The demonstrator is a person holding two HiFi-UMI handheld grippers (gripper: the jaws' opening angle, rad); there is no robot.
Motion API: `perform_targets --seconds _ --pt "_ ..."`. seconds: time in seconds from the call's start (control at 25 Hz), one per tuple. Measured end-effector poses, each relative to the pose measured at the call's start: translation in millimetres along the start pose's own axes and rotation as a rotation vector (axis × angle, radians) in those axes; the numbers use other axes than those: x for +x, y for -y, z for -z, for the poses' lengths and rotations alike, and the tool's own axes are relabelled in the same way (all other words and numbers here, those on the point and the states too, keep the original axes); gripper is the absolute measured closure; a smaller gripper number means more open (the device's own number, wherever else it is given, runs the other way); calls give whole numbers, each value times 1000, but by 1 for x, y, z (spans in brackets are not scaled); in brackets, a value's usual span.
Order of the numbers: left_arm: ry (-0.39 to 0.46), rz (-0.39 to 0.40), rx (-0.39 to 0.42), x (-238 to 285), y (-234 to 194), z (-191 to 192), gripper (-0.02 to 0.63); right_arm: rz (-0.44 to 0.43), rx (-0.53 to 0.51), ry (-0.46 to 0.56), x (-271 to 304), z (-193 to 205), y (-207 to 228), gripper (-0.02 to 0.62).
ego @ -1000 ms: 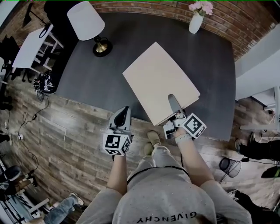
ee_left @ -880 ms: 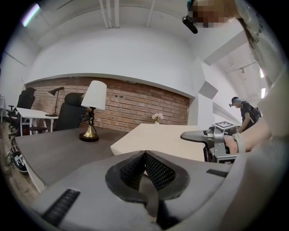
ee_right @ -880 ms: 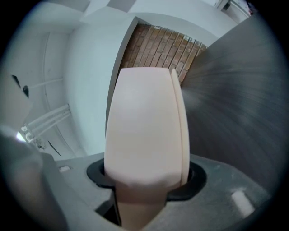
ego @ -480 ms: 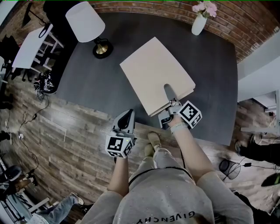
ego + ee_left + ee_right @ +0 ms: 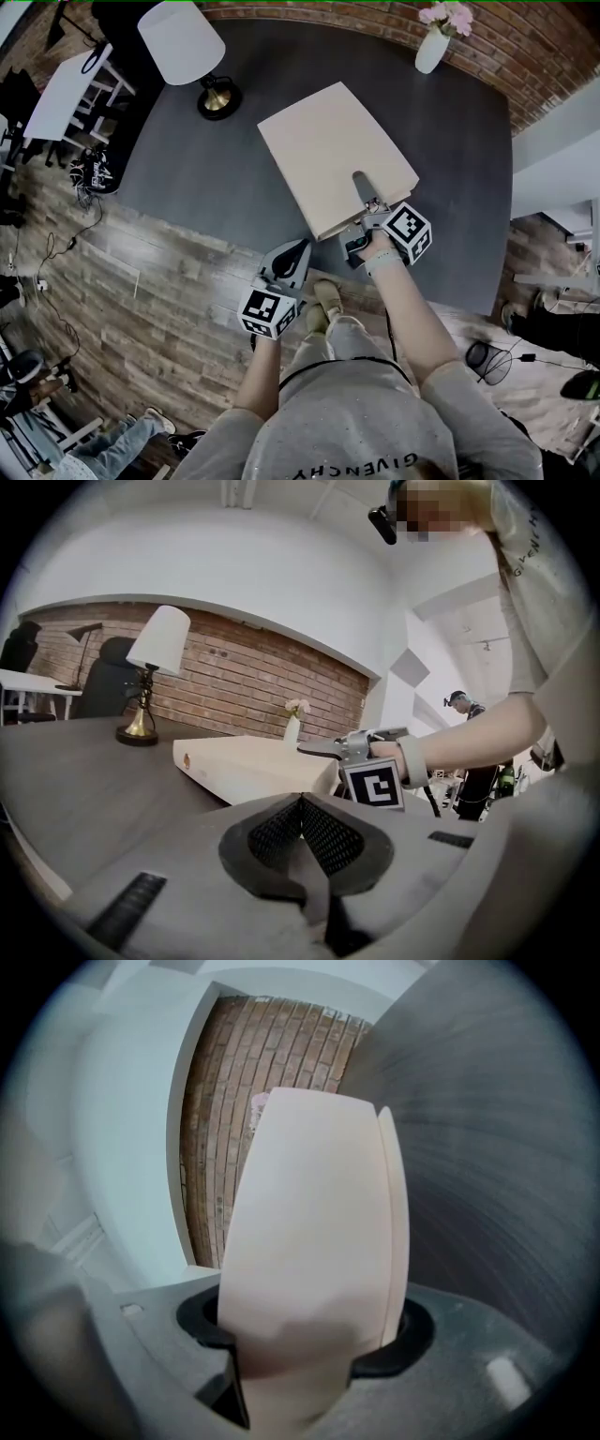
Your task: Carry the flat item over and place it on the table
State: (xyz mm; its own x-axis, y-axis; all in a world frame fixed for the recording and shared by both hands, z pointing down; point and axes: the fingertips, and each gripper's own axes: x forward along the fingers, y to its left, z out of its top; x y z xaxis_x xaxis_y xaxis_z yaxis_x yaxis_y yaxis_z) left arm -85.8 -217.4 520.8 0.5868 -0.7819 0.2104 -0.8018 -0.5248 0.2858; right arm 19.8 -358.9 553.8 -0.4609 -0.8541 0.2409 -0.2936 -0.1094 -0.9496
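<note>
A flat beige box (image 5: 333,155) lies on the dark table (image 5: 187,159), one corner reaching its front edge. My right gripper (image 5: 362,190) clamps that near edge, upper finger flat on the lid. In the right gripper view the box (image 5: 319,1222) fills the gap of the right gripper (image 5: 309,1326) and touches both pads; the jaws have just been opening, with the box between them. My left gripper (image 5: 297,251) hangs over the floor by the table's front edge, shut and empty, left of the box corner. The left gripper (image 5: 300,803) looks at the box (image 5: 253,761).
A lamp (image 5: 183,42) with a white shade stands at the table's far left, and a white vase (image 5: 433,47) with flowers at the far right by the brick wall. A white desk (image 5: 61,89) and cables lie left on the wooden floor.
The right gripper and the box have shifted a little farther onto the table. The left gripper has moved right, closer to the box's near corner.
</note>
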Motion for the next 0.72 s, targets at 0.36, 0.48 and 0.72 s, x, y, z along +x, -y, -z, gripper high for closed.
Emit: perform_targets --seconds 0.36,0.48,0.72 --pt "-33 168 -16 25 40 15 607 43 15 0 0 -12 11 279" --pt "-46 165 -6 36 45 17 607 48 15 -14 -2 -13 16 273" --pt "-61 238 2 51 65 22 607 61 25 -45 -6 -13 26 259"
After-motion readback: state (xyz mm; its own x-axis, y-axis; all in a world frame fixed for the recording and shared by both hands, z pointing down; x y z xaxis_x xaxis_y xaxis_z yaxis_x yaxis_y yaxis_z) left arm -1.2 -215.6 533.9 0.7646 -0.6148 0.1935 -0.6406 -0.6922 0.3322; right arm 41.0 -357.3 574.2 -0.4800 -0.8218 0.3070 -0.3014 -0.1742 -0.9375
